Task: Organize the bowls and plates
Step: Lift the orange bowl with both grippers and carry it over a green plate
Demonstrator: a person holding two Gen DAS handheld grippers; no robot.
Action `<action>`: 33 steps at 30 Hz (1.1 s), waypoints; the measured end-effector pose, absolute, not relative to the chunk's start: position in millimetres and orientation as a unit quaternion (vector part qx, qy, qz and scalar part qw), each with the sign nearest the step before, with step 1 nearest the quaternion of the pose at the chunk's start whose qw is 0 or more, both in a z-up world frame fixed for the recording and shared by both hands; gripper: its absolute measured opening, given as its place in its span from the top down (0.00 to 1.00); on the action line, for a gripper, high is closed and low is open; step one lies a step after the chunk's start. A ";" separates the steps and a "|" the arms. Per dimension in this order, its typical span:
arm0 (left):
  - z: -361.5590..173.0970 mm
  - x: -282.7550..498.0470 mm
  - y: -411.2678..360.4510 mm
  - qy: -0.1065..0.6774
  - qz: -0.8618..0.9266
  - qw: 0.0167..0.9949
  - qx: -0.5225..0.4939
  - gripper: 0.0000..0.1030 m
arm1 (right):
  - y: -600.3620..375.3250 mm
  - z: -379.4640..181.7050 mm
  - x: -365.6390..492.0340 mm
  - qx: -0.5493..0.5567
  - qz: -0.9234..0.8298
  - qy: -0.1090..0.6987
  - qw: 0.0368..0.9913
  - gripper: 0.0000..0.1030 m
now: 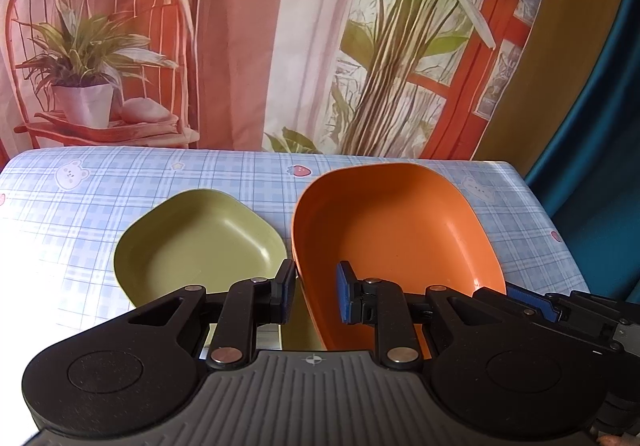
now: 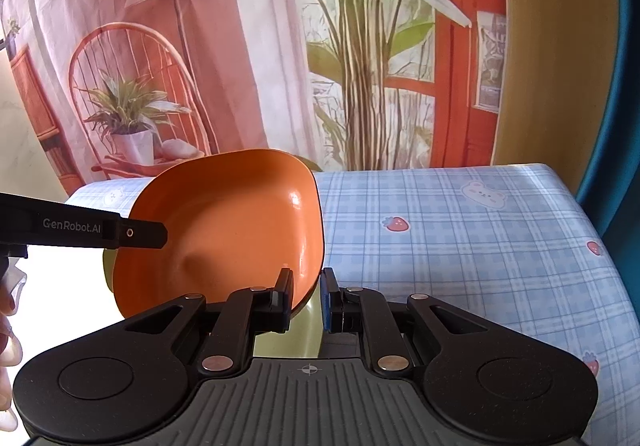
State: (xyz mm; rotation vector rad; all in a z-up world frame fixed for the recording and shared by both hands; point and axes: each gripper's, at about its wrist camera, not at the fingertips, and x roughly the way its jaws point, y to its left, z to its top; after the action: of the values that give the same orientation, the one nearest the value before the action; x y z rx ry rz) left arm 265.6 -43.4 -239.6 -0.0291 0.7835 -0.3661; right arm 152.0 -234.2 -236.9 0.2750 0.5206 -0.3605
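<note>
An orange bowl [image 1: 394, 230] is tilted and lifted off the table, right of a green bowl [image 1: 200, 246] that rests flat on the cloth. My left gripper [image 1: 316, 292] is open; its jaws straddle the orange bowl's near left rim without closing on it. My right gripper [image 2: 307, 296] is shut on the orange bowl's [image 2: 224, 230] near right rim and holds it tilted up. The right gripper also shows at the right edge of the left wrist view [image 1: 532, 304]. The left gripper's side shows in the right wrist view [image 2: 104, 232]. A sliver of the green bowl [image 2: 107, 266] peeks from under the orange one.
The table [image 2: 460, 246] wears a blue plaid cloth with bears and strawberries. A printed backdrop [image 1: 240, 45] of chair and plants hangs behind its far edge. The table's right edge drops off next to a teal curtain [image 1: 600, 125].
</note>
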 end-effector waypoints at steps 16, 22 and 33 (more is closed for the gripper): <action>-249.0 264.1 -27.6 0.386 -0.180 0.905 -0.016 0.77 | -214.1 -245.4 157.2 0.132 -0.169 0.271 0.938 0.87; -251.0 265.0 -26.5 0.387 -0.184 0.903 -0.012 0.77 | -212.4 -249.5 157.0 0.136 -0.168 0.276 0.937 0.87; -253.3 264.5 -27.1 0.387 -0.187 0.903 -0.011 0.77 | -212.2 -251.2 156.4 0.137 -0.168 0.279 0.935 0.87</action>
State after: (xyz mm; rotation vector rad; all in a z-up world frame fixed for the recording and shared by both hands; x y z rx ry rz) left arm 264.5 -27.1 -253.3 -0.0228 0.7998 -0.3873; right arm 156.4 -212.2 -251.2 0.2806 0.5710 -0.3436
